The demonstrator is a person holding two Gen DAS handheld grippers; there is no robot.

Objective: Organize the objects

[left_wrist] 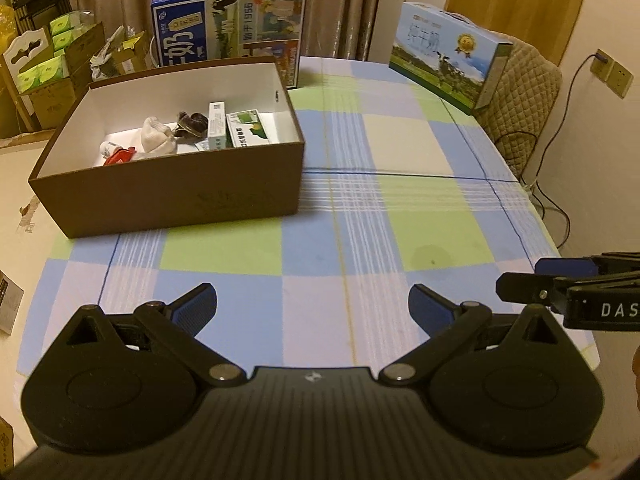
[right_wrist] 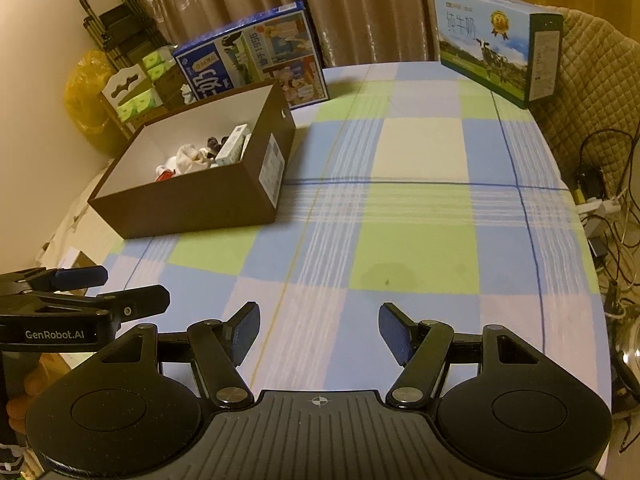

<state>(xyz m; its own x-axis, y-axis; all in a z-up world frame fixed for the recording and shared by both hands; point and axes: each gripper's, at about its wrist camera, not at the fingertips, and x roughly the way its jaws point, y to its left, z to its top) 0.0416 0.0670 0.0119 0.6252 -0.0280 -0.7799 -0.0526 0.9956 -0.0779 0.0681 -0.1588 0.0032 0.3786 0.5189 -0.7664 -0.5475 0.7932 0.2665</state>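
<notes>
A brown shoebox [left_wrist: 172,196] with a white inside stands on the checked tablecloth at the left. In it lie a white sock [left_wrist: 158,138], a dark cloth [left_wrist: 192,124], two small green-and-white cartons [left_wrist: 248,128] and a red-capped item [left_wrist: 120,156]. The same brown shoebox [right_wrist: 200,204] shows in the right wrist view. My left gripper [left_wrist: 312,306] is open and holds nothing, low over the near table edge. My right gripper [right_wrist: 318,330] is also open with nothing in it. Each gripper's fingers show at the edge of the other's view.
A blue milk carton box [left_wrist: 228,28] stands behind the shoebox, and a light-blue milk box [left_wrist: 448,56] at the table's far right. The checked tablecloth [right_wrist: 400,208] covers the table. A padded chair [left_wrist: 524,96] and cables lie right; cardboard boxes are stacked left.
</notes>
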